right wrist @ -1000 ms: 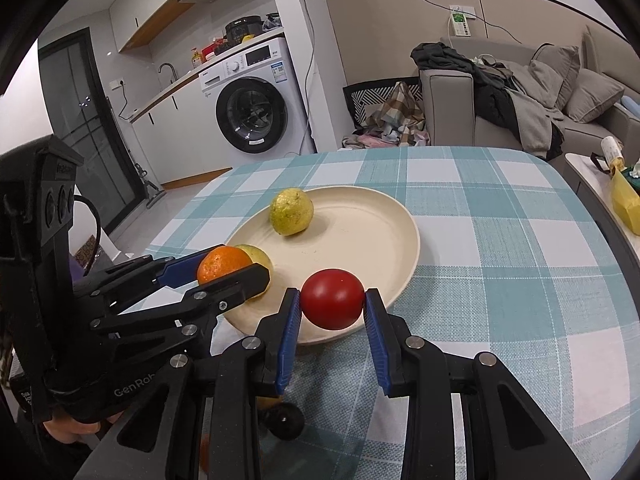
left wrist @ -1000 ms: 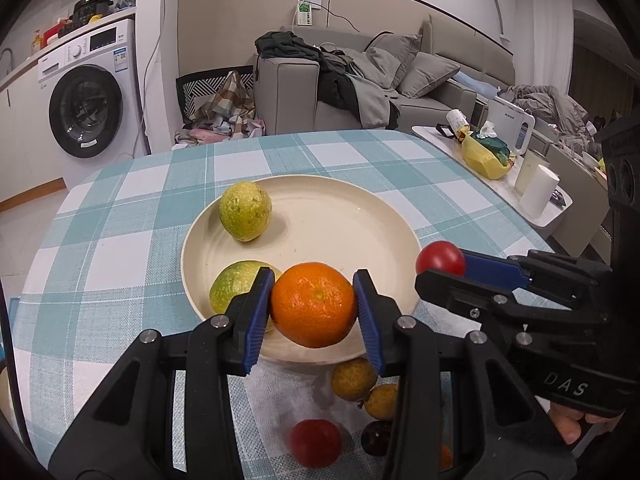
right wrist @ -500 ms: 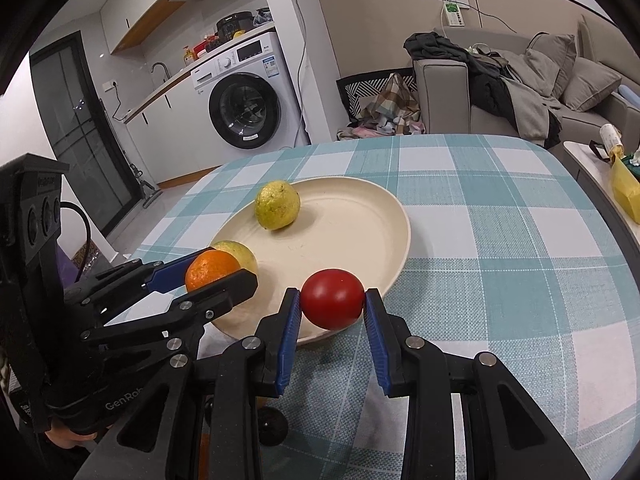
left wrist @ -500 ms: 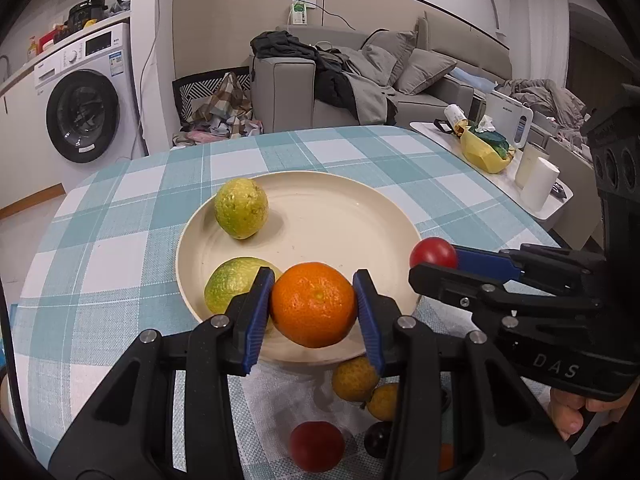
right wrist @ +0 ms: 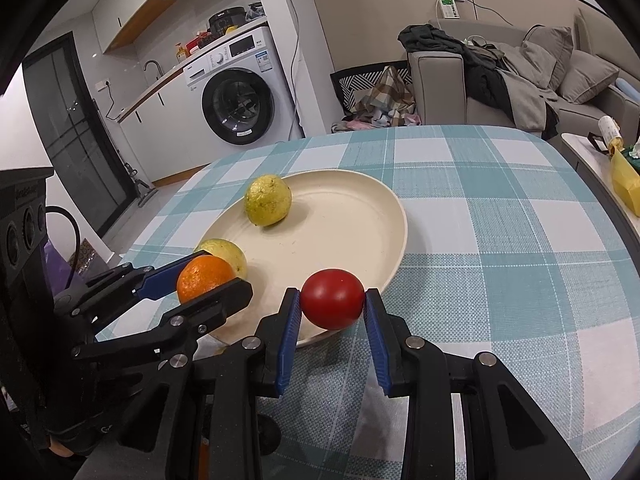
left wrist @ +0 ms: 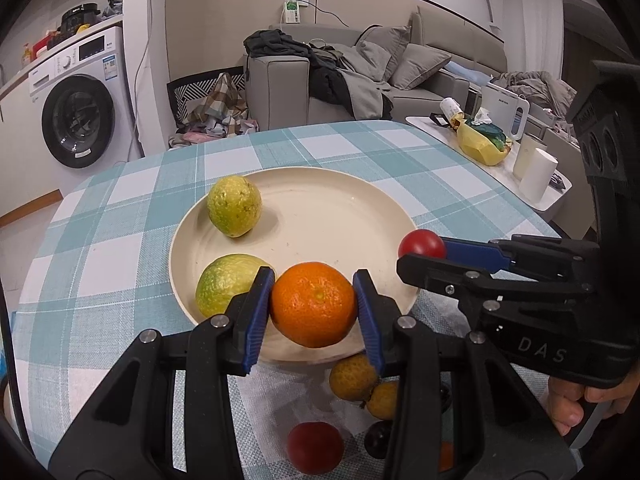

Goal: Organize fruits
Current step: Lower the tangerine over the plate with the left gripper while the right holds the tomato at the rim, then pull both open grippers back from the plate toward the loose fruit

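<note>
A cream plate lies on the checked tablecloth and holds two yellow-green citrus fruits, one at the far left and one at the near left rim. My left gripper is shut on an orange above the plate's near rim. My right gripper is shut on a red tomato above the plate's near right rim.
Near me on the cloth lie two small brownish fruits, a red fruit and a dark round fruit. A side table with a yellow bag and white cups stands to the right. A washing machine and sofa are behind.
Both grippers, each still holding its fruit, have drawn back slightly towards the plate's near rim. The fruits on the plate have not moved.
</note>
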`<state>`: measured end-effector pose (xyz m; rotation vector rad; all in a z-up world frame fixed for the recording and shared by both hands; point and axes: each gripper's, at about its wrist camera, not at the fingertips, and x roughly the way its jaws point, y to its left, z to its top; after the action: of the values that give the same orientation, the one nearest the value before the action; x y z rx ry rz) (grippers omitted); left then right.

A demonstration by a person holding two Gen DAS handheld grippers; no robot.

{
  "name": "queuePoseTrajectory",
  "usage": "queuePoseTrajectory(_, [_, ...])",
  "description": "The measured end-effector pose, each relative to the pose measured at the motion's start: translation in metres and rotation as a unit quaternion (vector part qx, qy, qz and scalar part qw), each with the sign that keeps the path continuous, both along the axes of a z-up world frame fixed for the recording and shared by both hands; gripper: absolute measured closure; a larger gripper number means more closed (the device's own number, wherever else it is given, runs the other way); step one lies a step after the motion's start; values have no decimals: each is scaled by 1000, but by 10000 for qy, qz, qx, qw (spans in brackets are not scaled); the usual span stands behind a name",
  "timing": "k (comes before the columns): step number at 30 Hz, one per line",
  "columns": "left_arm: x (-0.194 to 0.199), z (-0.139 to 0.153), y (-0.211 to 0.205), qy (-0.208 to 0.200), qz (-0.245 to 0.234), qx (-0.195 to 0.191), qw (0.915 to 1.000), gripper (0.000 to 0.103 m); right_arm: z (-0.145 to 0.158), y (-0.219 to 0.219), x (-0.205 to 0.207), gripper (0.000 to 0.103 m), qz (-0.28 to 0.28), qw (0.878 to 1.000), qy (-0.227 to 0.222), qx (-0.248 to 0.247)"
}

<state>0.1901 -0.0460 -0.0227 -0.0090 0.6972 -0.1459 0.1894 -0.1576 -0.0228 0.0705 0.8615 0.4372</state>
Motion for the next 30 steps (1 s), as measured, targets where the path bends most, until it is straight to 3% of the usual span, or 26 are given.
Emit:
queuePoseTrajectory(3, [0, -3, 2, 35, 26, -31, 10000, 65, 0, -1, 1, 69, -10, 10000, 34, 48])
queuePoseTrajectory(7, [1, -4, 3, 73, 75, 13, 9999, 65, 5, -2, -3, 56, -10, 9999, -90, 50])
queuePoseTrajectory(10, [-3, -1, 5, -2, 102, 43, 9999, 59, 12, -2, -8, 55, 24, 9998, -206, -15])
queuePoseTrajectory(12, [-6, 2, 8, -61, 139, 35, 9999, 40, 15, -2, -11, 51, 42, 9996, -261, -97])
queuePoseTrajectory(15, [-14, 7, 13, -121, 238, 90, 9996, 21, 19, -6, -18, 34, 40, 9993, -315, -193])
queuePoseTrajectory(17, [-22, 13, 17, -172, 291, 90, 9994, 19, 22, -10, -23, 19, 69, 9993, -331, -166])
queuePoseTrajectory(19, [-30, 18, 21, -191, 364, 87, 9991, 15, 25, -14, -29, 15, 89, 9992, -374, -139])
queuePoseTrajectory(21, [-39, 22, 26, -197, 452, 72, 9988, 0, 27, -18, -33, 5, 75, 9992, -380, -116])
queuePoseTrajectory(23, [-49, 26, 30, -252, 481, 53, 9985, 1, 29, -20, -36, 0, 111, 9993, -362, -78])
queuePoseTrajectory(30, [-77, 29, 35, -254, 545, 89, 9982, 1, 29, -19, -49, 0, 265, 9989, -315, -242])
